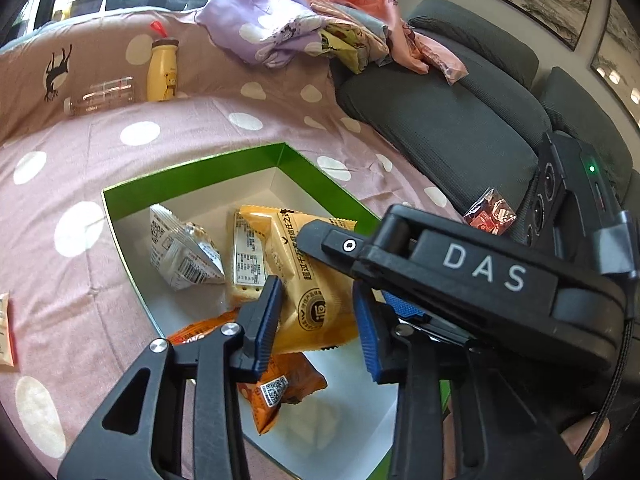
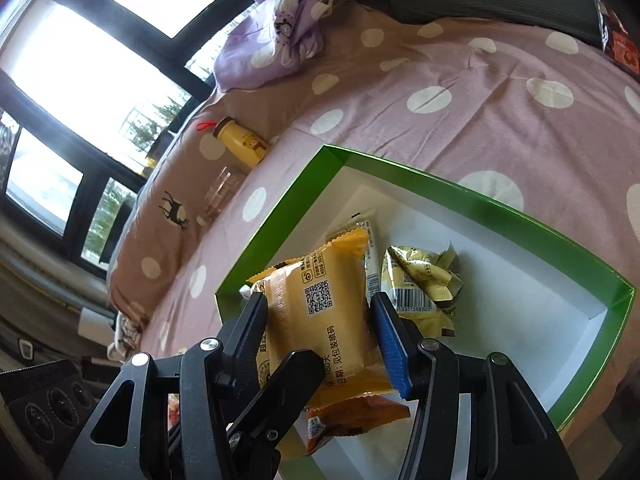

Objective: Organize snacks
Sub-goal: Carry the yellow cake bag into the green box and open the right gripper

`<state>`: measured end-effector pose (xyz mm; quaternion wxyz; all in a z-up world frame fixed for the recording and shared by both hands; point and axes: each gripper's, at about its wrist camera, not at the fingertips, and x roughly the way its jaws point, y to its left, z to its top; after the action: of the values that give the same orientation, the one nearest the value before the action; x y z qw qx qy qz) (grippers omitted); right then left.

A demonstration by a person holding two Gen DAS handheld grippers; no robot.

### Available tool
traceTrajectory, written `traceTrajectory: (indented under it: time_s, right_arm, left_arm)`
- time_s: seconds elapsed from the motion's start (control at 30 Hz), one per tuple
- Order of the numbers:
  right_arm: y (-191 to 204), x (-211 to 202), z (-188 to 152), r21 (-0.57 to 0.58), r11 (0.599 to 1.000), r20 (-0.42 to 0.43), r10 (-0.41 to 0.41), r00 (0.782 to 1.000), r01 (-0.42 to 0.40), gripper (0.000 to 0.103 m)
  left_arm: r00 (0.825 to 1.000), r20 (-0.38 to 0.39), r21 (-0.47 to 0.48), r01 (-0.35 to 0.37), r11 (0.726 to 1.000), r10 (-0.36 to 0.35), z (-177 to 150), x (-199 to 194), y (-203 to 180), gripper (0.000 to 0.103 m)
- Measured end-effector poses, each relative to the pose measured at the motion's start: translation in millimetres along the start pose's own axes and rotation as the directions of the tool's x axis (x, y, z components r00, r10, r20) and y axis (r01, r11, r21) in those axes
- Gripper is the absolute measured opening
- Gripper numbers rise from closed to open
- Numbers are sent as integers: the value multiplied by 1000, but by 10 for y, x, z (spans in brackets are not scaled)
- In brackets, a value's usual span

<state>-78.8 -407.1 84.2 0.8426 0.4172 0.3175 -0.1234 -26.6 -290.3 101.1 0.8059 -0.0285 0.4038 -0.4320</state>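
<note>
A green-sided box with a white inside (image 1: 192, 176) (image 2: 500, 212) lies on the dotted bedspread. It holds a yellow snack packet (image 1: 308, 292) (image 2: 320, 312), an orange packet (image 1: 280, 392) (image 2: 352, 416), a silver-gold packet (image 1: 184, 252) (image 2: 424, 284) and another yellow packet (image 1: 248, 252). My right gripper (image 2: 320, 340) is over the box with its fingers either side of the yellow packet; contact is unclear. My left gripper (image 1: 316, 328) is open above the same packet. The right gripper's body (image 1: 460, 264) crosses the left wrist view.
A yellow bottle (image 1: 162, 70) (image 2: 244, 144) and a clear bottle (image 1: 100, 96) (image 2: 220, 192) rest on the pillow. Crumpled clothes (image 1: 304, 28) (image 2: 280, 28) and a grey sofa (image 1: 440, 112) lie beyond. A red packet (image 1: 490, 216) sits on the sofa; another packet (image 1: 6, 332) lies far left.
</note>
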Motion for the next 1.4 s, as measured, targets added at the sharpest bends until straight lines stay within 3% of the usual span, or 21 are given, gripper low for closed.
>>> traceTrajectory:
  time_s: [0.23, 0.53, 0.73, 0.9, 0.97, 1.07, 1.2, 1.33, 1.4]
  right_arm:
    - [-56, 92, -1, 10, 998, -43, -63, 997, 64, 57]
    - [-55, 104, -5, 4, 997, -44, -82, 996, 82, 57]
    - [-19, -103, 20, 13, 1000, 63, -19, 998, 19, 57]
    - [120, -195, 0, -29, 999, 118, 27, 993, -23, 71]
    - [208, -192, -26, -57, 998, 120, 42, 992, -36, 78]
    - [360, -183, -80, -109, 993, 119, 53, 992, -40, 84]
    - [605, -152, -191, -207, 978, 118, 43, 992, -18, 91]
    - [803, -98, -298, -269, 963, 119, 30, 992, 3, 91]
    - [884, -68, -345, -286, 958, 118, 33, 992, 2, 91]
  left_arm:
    - [999, -28, -38, 14, 999, -15, -65, 70, 56, 31]
    - [1000, -14, -47, 20, 999, -20, -106, 31, 79, 32]
    - [1000, 26, -33, -9, 999, 9, -151, -219, 131, 28]
    - [996, 81, -64, -39, 997, 44, -173, -555, 300, 32]
    - [993, 99, -87, -61, 994, 70, -204, -702, 405, 41]
    - [983, 124, -128, -118, 985, 134, -270, -946, 599, 60]
    - [961, 132, -179, -219, 959, 244, -360, -1281, 902, 77]
    - [925, 137, -234, -317, 919, 354, -478, -1643, 1240, 85]
    - [895, 153, -287, -366, 885, 419, -590, -1854, 1449, 91]
